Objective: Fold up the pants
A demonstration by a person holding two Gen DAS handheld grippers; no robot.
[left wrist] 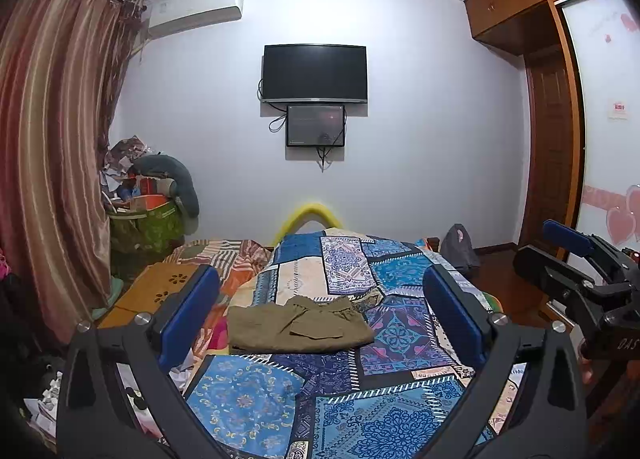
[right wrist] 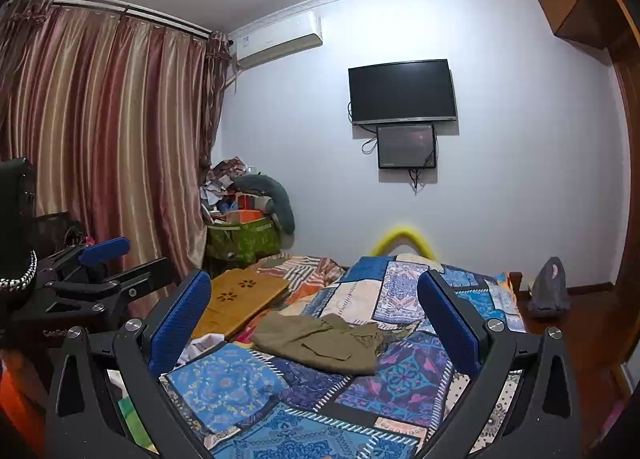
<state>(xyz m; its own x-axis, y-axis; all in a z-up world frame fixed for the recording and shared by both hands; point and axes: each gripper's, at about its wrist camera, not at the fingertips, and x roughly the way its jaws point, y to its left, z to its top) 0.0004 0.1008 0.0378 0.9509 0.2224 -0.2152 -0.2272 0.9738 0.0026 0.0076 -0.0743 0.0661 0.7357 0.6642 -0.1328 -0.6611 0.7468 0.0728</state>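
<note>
Pale lilac walls close off the far end of this bedroom, with a dark television (left wrist: 314, 73) mounted above a smaller black panel (left wrist: 315, 125), striped curtains (right wrist: 108, 131) along the window side and a white air conditioner (left wrist: 196, 11) up near the ceiling. Across the bed lies a patchwork bedspread (left wrist: 256, 399) in blues, purples and creams.

On that spread sit the olive pants (left wrist: 298, 329), folded into a compact rectangle with the waistband bunched along the far edge. They lie flat, touched by nothing.

From the left wrist view, the left gripper (left wrist: 320, 311) stands with its blue pads spread wide, the pants lying ahead of it and framed between the two fingers, clear of both. From the right wrist view, the right gripper (right wrist: 316, 319) is likewise wide apart and empty, the pants (right wrist: 320, 343) ahead and between its fingers, nearer the left one. Each gripper shows at the edge of the other's view, side by side, both held short of the garment.

A wooden lap tray (right wrist: 236, 299) rests on the bed just beyond the pants, toward the curtains.
</note>
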